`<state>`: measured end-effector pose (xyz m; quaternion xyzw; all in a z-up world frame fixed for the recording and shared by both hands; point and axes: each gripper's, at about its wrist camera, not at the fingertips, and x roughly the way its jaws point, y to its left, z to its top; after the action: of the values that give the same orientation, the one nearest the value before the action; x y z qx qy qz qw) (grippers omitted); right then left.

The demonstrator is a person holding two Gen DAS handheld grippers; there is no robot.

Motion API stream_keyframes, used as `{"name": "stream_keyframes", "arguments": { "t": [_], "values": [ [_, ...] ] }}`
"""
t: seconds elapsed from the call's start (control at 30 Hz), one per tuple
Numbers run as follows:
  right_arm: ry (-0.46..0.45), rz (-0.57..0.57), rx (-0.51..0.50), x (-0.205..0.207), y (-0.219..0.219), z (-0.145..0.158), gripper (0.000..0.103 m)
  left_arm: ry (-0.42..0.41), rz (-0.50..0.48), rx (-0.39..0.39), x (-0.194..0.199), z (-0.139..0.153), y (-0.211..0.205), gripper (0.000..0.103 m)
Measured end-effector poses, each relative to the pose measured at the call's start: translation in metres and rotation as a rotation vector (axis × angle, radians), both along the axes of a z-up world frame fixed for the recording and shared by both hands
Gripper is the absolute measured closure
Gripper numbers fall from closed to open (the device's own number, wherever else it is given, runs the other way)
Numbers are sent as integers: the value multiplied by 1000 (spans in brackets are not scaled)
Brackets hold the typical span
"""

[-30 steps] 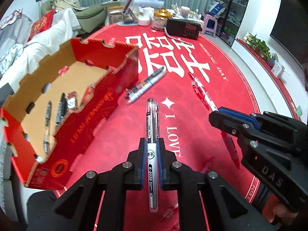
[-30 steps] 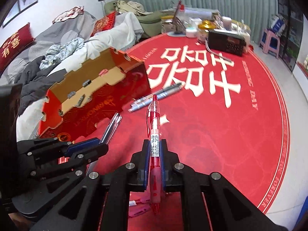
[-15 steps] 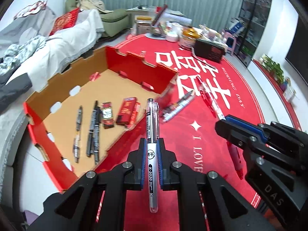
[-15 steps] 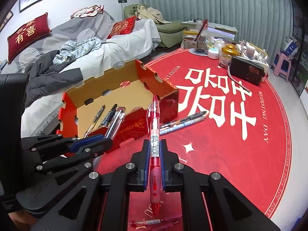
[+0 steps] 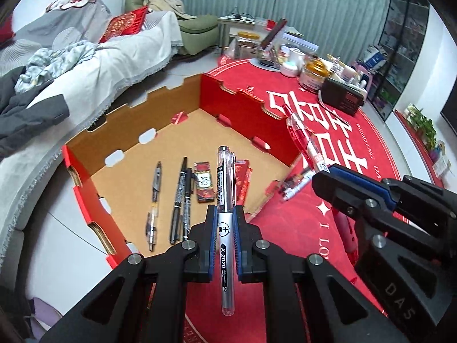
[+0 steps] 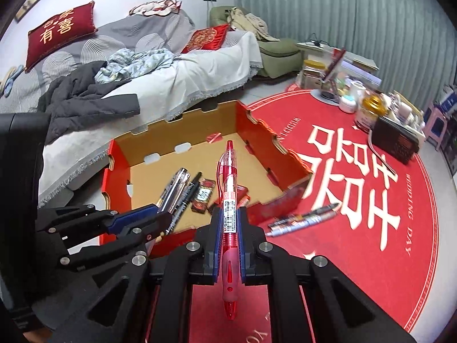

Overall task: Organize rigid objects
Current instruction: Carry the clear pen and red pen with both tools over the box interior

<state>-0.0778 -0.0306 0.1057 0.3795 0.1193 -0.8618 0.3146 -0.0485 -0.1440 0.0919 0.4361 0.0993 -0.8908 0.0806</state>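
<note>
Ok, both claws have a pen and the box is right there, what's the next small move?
Probably carry both a little further over the box and lower before releasing. The left claw grips the clear pen, the right claw the red pen; both sit near the box's front edge, above the pens inside.

Matt cardboard box (image 5: 120, 131), glossy clear plastic pen (image 5: 225, 183), soft rug (image 5: 357, 148)

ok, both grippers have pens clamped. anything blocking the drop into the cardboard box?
Nothing visible. The box is open-topped. The left gripper holds the clear pen over bare floor near three pens and small red packs. The right gripper holds the red pen, pointing over the near wall.
</note>
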Motion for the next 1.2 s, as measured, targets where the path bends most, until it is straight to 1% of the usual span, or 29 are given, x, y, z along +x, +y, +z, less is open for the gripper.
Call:
{"name": "stream_keyframes", "arguments": {
  "t": [0.3,0.73,1.2],
  "values": [
    [-14,21,20,-13,-24,-1,92,-6,53,15,-4,-5,-25,93],
    [-4,62,46,-24,-54,1,92,-3,88,35,-12,-5,-48,93],
    [-39,76,67,-42,-73,-12,92,-55,127,45,-30,-23,-69,93]
  ]
}}
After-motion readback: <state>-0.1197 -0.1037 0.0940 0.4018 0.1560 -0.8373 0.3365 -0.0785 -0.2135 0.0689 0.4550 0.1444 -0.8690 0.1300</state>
